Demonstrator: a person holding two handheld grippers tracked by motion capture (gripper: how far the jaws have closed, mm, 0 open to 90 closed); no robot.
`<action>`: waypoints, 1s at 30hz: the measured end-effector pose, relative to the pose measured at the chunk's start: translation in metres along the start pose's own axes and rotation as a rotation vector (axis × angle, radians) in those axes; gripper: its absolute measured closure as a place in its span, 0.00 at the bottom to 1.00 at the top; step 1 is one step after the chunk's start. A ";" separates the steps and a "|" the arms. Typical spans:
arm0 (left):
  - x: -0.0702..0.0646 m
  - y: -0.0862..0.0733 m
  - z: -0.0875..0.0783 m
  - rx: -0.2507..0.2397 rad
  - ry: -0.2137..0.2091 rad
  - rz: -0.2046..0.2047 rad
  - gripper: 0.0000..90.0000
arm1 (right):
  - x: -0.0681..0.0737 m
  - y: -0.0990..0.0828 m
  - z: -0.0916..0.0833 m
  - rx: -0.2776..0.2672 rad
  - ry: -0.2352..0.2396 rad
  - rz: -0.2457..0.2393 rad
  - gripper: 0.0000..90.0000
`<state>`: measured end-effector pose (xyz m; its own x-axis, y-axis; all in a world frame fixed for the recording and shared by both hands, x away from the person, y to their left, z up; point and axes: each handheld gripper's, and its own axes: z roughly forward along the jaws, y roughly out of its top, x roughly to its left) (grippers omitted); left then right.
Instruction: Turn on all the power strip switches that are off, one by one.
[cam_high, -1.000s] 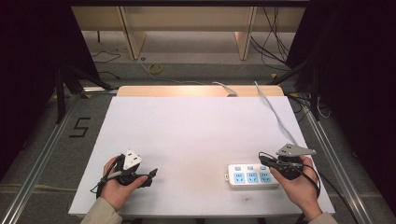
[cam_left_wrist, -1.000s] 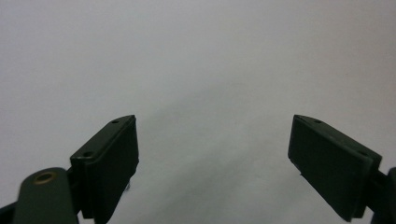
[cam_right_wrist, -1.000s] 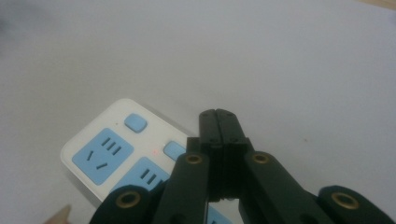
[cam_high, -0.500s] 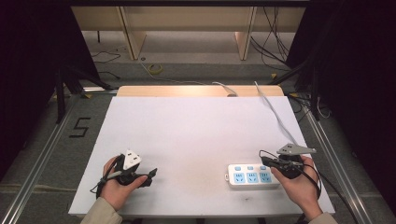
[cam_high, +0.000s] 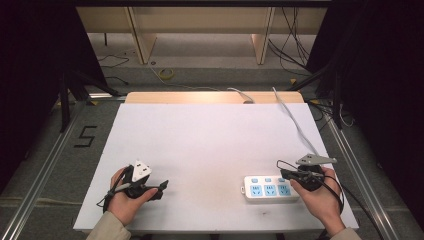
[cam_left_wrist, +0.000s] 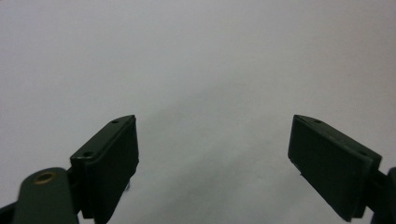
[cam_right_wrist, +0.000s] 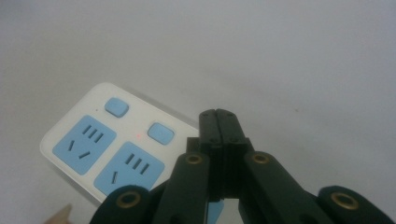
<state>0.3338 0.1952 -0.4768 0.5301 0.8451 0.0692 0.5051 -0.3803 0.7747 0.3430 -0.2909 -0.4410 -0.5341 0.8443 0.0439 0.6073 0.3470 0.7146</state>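
Observation:
A white power strip (cam_high: 267, 188) with blue sockets and blue buttons lies near the table's front right edge. My right gripper (cam_high: 283, 173) hovers over its right end and points left; a hand holds it. In the right gripper view the strip (cam_right_wrist: 88, 144) lies left of and under my right gripper (cam_right_wrist: 217, 113), whose jaws are pressed together with nothing between them. A small red light (cam_right_wrist: 138, 135) glows on the strip. My left gripper (cam_high: 161, 186) rests at the front left in the other hand. Seen from the left gripper view, my left gripper (cam_left_wrist: 212, 120) stands wide open over bare white table.
The white table top (cam_high: 210, 145) has a wooden strip (cam_high: 200, 97) along its far edge. The strip's white cable (cam_high: 295, 125) runs toward the back right corner. Metal rails (cam_high: 45, 170) flank the table, and a "5" (cam_high: 86, 136) is marked on the floor at the left.

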 end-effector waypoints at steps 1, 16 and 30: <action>0.000 0.000 0.000 0.000 0.000 0.000 0.18 | 0.000 0.000 0.000 0.004 0.001 0.000 1.00; 0.000 0.000 0.000 0.000 0.001 0.001 0.18 | 0.000 0.000 0.002 0.056 -0.004 0.012 1.00; 0.000 0.000 0.000 0.002 0.000 0.001 0.18 | 0.000 0.004 0.004 0.110 -0.006 0.021 1.00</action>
<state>0.3338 0.1957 -0.4770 0.5302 0.8450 0.0700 0.5059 -0.3816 0.7736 0.3476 -0.2874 -0.4404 -0.5172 0.8542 0.0532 0.6793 0.3719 0.6327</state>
